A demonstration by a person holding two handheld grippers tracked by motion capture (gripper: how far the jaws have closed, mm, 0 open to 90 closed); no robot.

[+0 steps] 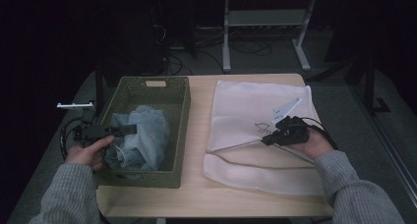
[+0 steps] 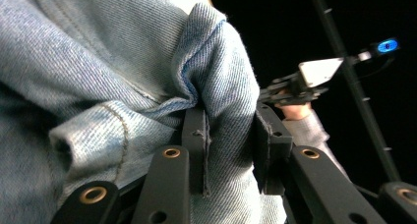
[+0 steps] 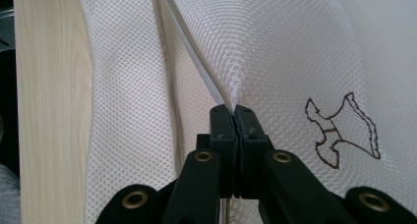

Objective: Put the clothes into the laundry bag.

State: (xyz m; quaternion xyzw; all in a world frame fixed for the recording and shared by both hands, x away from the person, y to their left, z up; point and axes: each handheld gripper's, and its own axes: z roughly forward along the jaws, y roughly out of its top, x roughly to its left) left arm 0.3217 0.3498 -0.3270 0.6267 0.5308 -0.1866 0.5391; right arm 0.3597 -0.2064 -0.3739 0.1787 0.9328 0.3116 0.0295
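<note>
Denim [image 1: 140,138] lies bunched in the basket [image 1: 179,130], long axis front to back; our left gripper [image 2: 228,135] clamps a fold, our right gripper [image 3: 235,117] pinches the mesh bag's [image 1: 255,106] edge.

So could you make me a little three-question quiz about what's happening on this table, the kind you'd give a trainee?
1. True or false: the left tool has its jaws closed on a fold of the denim garment.
2. What is the right tool pinching?
A. the green basket
B. the white mesh bag
C. a cable
3. Fill in: the denim garment lies inside the ____.

Key:
1. True; the left gripper view shows denim clamped between the jaws.
2. B; the jaws are shut on the mesh by the bag's opening, lifting its upper layer.
3. Green basket, on the left part of the wooden table.
</note>
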